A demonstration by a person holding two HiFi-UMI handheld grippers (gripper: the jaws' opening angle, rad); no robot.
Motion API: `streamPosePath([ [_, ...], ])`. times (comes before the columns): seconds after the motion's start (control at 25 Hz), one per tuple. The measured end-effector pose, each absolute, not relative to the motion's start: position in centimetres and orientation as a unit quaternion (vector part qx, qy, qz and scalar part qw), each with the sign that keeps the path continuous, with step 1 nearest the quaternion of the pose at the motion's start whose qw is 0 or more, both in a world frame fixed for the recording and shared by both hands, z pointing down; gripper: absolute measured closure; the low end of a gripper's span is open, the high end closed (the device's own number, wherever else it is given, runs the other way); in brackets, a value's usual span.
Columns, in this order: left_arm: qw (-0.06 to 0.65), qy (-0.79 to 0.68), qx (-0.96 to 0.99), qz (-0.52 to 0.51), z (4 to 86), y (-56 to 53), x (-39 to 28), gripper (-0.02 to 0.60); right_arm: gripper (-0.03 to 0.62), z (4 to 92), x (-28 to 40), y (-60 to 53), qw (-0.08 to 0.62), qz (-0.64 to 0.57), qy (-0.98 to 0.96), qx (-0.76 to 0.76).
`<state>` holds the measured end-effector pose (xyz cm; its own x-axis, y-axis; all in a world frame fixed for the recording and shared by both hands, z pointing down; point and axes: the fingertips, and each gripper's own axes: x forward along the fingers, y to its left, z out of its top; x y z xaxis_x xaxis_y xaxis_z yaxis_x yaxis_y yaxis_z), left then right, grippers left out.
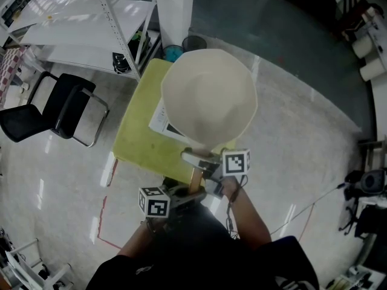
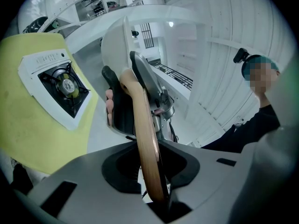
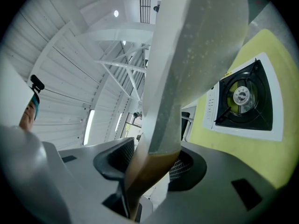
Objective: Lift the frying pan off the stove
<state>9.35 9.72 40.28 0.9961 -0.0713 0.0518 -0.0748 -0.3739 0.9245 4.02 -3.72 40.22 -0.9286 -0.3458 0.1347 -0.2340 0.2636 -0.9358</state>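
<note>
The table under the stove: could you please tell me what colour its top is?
Yellow-green; the table shows best in the head view.

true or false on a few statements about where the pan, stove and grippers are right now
1. The frying pan is off the stove, held in the air. True.
2. Only the left gripper holds the handle. False: the right gripper has its fingers on the wooden handle too, nearer the pan.
3. The stove sits on a yellow table. True.
4. A pot stands on the burner. False: the burner is bare.
5. A black chair stands to the left of the table in the head view. True.
</note>
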Motion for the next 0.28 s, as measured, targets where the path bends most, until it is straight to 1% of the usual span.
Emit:
streamPosePath([
  [0.28,0.554,-0.045,0.831,0.004,39.98,9.64,9.57,0.454,0.376,39.79,4.2,-3.81,0.05,-0.575,0.797,-0.18],
])
